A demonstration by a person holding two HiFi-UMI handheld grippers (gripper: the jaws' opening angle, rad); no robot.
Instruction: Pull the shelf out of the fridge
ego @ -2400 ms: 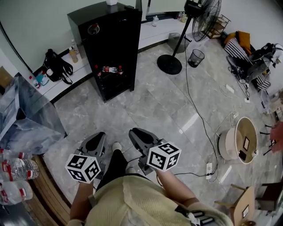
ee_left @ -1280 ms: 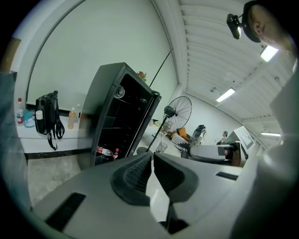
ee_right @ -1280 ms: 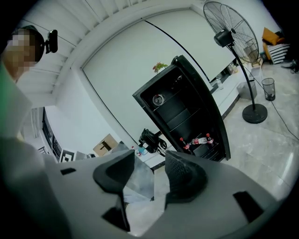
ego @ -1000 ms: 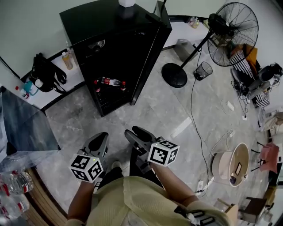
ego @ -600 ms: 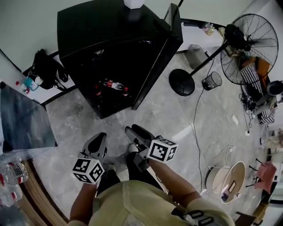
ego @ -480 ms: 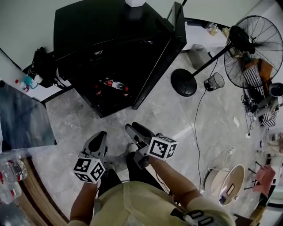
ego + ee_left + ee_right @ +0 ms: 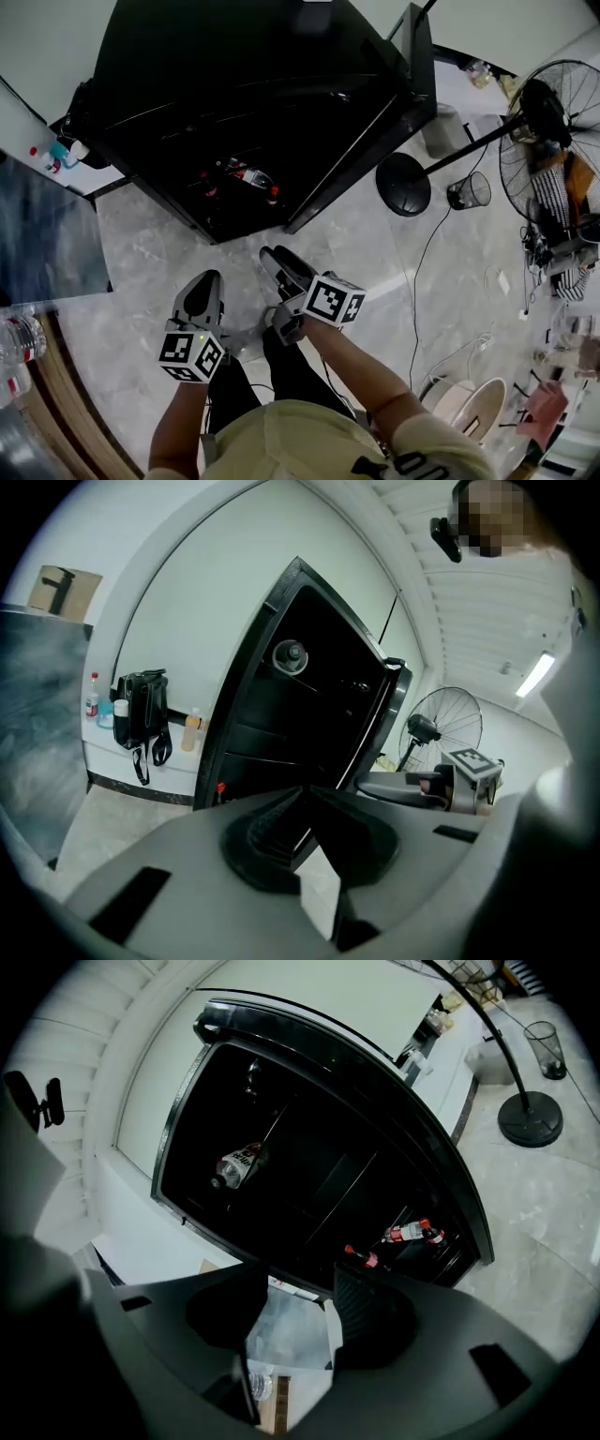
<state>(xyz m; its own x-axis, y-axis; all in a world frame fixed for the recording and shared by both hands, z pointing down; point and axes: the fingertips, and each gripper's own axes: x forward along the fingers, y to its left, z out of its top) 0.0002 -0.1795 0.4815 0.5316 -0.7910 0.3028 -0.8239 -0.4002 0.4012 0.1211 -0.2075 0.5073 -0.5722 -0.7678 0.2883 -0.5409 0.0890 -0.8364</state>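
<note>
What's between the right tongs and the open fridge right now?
Only bare grey floor tile, as the head view shows: nothing lies between the right tongs and the fridge, which stands open.

the grey marble floor [image 7: 141,248] is carrying the open black fridge [image 7: 253,94], a round fan base [image 7: 403,185] and a mesh wastebasket [image 7: 469,190] just beside that base.
</note>
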